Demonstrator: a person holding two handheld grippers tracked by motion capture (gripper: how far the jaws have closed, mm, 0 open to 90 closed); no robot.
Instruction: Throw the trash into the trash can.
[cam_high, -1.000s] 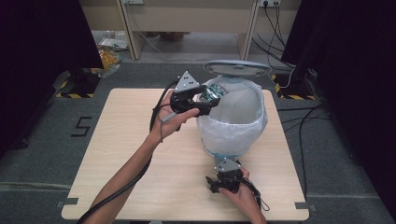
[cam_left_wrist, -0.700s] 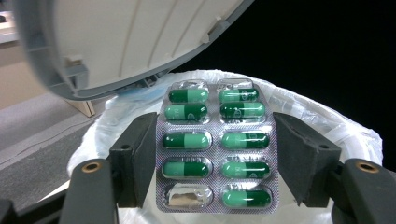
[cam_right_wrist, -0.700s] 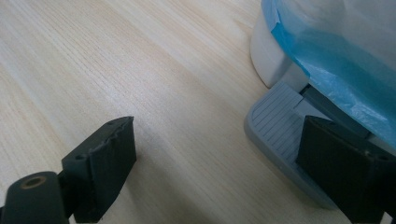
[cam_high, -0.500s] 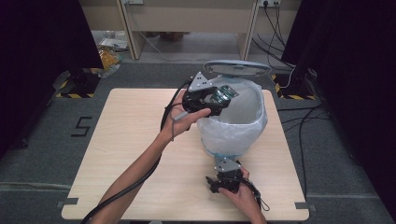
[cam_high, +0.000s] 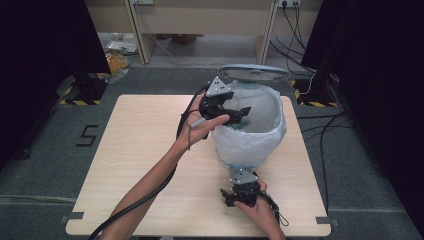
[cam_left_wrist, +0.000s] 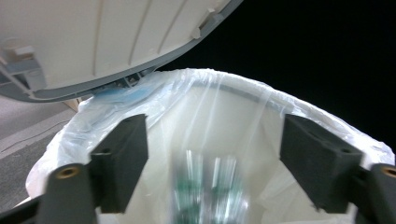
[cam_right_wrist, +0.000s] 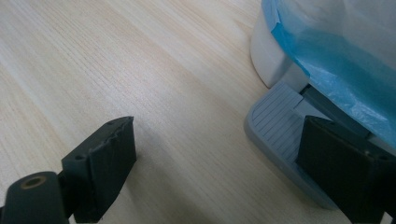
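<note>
The left gripper (cam_high: 239, 113) hangs over the open mouth of the pedal bin (cam_high: 250, 145), at about ten o'clock on its rim; its jaws have just been opening and now stand wide with nothing pressed between them. In the left gripper view, a blurred green-and-white thing (cam_left_wrist: 208, 191) shows below the gap between the jaws, inside the bin; what it is cannot be told. The translucent liner bag (cam_left_wrist: 224, 93) folds out over the rim; at twelve o'clock the bin's grey lid (cam_high: 254, 73) stands raised, its pale ribbed underside (cam_left_wrist: 102, 37) at the upper left of the left gripper view. The bin stands toward the right half of the light wooden table (cam_high: 140, 150), at roughly one o'clock from the table's middle. At six o'clock from the bin the right gripper (cam_high: 235, 196) is low at the bin's foot; its jaws are parted, and in the right gripper view one jaw is over the bare tabletop (cam_right_wrist: 140, 70) and the other lies on the ribbed grey foot pedal (cam_right_wrist: 275, 126), nothing clamped between them; a blue fold of liner (cam_right_wrist: 327, 56) hangs above the pedal.
</note>
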